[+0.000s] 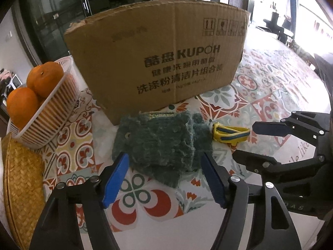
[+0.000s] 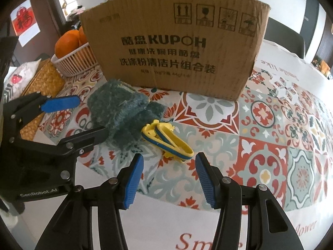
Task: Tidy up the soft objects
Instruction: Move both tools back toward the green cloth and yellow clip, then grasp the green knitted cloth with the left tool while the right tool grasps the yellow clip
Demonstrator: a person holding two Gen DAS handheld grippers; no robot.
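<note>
A fuzzy dark green cloth (image 1: 160,143) lies crumpled on the patterned tablecloth in front of a brown cardboard box (image 1: 158,58). A small yellow and blue soft item (image 1: 230,133) lies just to its right. My left gripper (image 1: 166,179) is open and empty, its blue pads at the near edge of the cloth. My right gripper (image 2: 168,179) is open and empty, just short of the yellow and blue item (image 2: 166,139). The cloth (image 2: 120,108) and the box (image 2: 174,50) show in the right wrist view too. Each gripper appears in the other's view.
A white slatted basket (image 1: 50,112) with oranges (image 1: 44,77) stands left of the box. A woven straw mat (image 1: 22,185) lies at the left table edge. The tablecloth (image 2: 270,125) stretches right of the box.
</note>
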